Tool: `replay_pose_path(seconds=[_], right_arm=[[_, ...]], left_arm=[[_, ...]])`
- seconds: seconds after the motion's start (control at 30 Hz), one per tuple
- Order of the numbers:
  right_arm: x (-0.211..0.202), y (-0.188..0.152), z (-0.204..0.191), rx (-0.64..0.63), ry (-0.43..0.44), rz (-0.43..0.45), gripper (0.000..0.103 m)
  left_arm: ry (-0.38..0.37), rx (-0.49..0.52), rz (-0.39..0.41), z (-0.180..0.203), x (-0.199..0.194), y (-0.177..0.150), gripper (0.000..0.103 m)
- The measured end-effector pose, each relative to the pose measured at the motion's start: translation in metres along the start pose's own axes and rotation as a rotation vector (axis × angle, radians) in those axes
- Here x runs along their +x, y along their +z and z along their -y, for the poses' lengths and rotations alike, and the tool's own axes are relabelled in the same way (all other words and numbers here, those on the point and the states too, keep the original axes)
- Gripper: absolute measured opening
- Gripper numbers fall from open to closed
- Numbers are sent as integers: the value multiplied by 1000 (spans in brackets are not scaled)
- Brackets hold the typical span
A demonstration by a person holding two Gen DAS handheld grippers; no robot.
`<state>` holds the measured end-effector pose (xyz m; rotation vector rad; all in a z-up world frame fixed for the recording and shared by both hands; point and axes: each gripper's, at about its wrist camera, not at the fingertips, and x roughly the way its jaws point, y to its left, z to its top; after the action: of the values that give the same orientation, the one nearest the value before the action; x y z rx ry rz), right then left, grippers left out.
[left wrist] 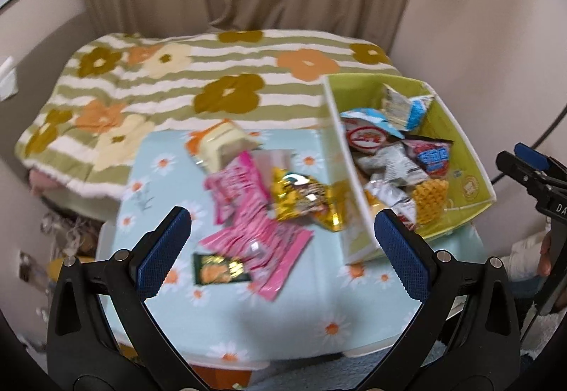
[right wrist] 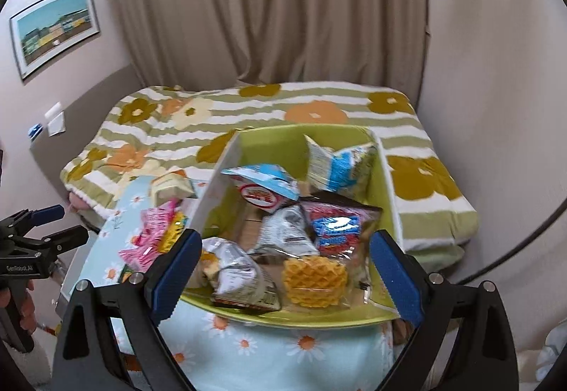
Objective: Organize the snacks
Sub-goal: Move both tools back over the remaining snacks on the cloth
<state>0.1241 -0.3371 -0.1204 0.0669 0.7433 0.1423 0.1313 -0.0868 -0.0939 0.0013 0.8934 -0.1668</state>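
Both sets of fingers released, nothing held: left gripper (left wrist: 283,242) over pink packet (left wrist: 248,214) on surface (left wrist: 276,316). Right gripper (right wrist: 285,270) above green bin (right wrist: 384,185) w/ waffle snack (right wrist: 315,279).

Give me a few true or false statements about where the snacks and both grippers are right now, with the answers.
1. The green bin already holds several snack packets. True.
2. The left gripper grips the pink packet. False: it is open, holding nothing.
3. The waffle snack lies inside the bin. True.
4. The yellow packet is in the bin. False: it lies on the daisy cloth, outside.
5. The right gripper is open. True.
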Motion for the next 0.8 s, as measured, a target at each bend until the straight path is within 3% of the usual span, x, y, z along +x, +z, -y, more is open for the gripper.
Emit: replay_pose_path(seconds=[0.37,0.53,0.8], right_arm=[[11,-13,-59,-52,77,-28,95],[24,-18,-91,-29,88,-52,95],[52,-27,-146,79,82,-120,95]], left_arm=[[50,-86,-13,-69,-16,-36,103],[15,-87,-40,-101,-3,-38,103],[-68,-2,-131,-146,27,-39,103]])
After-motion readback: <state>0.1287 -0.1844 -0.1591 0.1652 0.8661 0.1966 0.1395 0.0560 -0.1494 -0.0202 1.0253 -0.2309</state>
